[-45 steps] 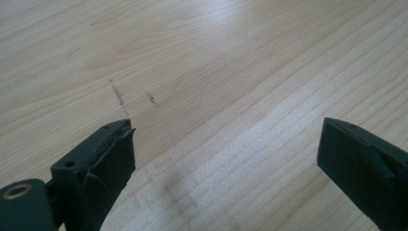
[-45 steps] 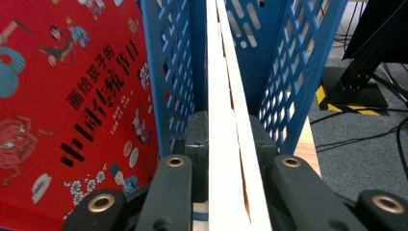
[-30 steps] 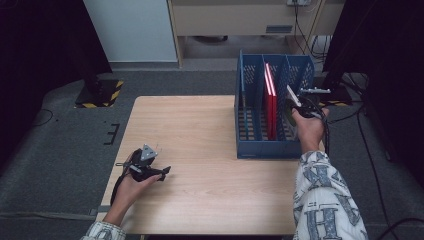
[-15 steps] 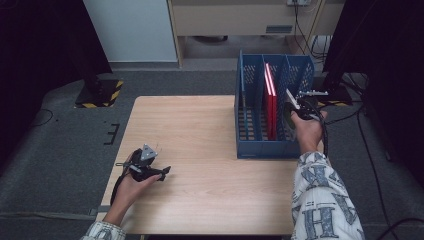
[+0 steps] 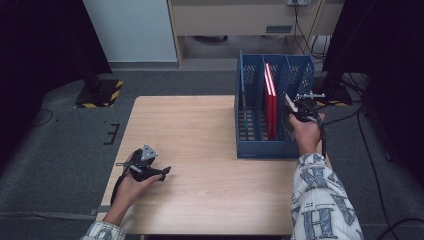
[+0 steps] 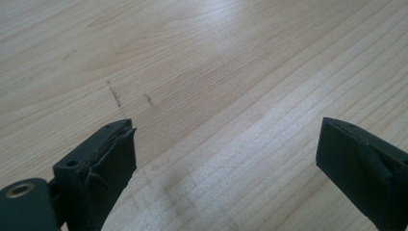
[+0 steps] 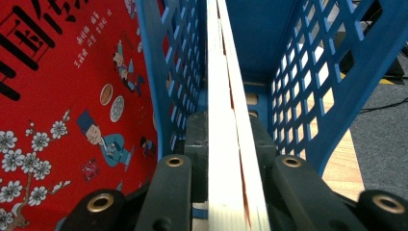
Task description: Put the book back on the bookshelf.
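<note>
A blue slotted file rack (image 5: 265, 149) stands on the right side of the wooden table (image 5: 200, 125). In its middle compartment a red book (image 5: 270, 102) stands upright. My right gripper (image 5: 296, 111) is over the rack's right compartment, shut on the edge of a thin white-edged book (image 7: 226, 96) that points down into that compartment. The red book's illustrated cover (image 7: 72, 96) lies just beyond the blue divider (image 7: 159, 86). Near the table's front left my left gripper (image 5: 162, 172) rests low, open, with bare wood between its fingers (image 6: 103, 159).
The rack's left compartment (image 5: 248, 110) holds nothing I can see. A lattice side wall (image 7: 308, 72) stands close to the held book on its right. Black cables (image 5: 350, 85) trail on the grey floor to the right of the table. Cabinets stand behind.
</note>
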Demonstrator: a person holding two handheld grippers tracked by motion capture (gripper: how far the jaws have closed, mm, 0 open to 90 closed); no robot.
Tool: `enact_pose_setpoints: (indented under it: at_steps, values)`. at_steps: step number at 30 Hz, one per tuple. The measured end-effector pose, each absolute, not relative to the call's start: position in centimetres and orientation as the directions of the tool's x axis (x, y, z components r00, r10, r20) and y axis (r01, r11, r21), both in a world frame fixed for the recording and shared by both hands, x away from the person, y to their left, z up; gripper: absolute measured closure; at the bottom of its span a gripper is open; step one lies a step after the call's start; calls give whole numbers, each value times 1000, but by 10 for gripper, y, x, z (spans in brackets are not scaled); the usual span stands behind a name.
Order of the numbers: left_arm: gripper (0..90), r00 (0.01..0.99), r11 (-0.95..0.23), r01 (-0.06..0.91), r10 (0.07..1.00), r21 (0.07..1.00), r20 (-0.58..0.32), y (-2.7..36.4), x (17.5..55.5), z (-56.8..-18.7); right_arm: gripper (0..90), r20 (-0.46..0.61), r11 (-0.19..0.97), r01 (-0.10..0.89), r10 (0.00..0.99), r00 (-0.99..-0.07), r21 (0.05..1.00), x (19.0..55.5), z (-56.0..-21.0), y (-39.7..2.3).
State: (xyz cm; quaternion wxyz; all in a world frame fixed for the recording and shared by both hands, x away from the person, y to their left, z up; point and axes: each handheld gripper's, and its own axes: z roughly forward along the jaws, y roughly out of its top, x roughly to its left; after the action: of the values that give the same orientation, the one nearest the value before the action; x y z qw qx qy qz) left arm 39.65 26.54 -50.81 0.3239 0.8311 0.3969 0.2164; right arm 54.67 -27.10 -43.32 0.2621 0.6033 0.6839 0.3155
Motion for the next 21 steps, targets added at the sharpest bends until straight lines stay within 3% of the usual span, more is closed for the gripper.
enact_pose_setpoints:
  at_steps: [21]
  values:
    - [61, 592, -476, 516, 799, 712, 106, 265, 396, -507, 758, 4, 109, 690, 987, -161, 715, 543, -436, -270]
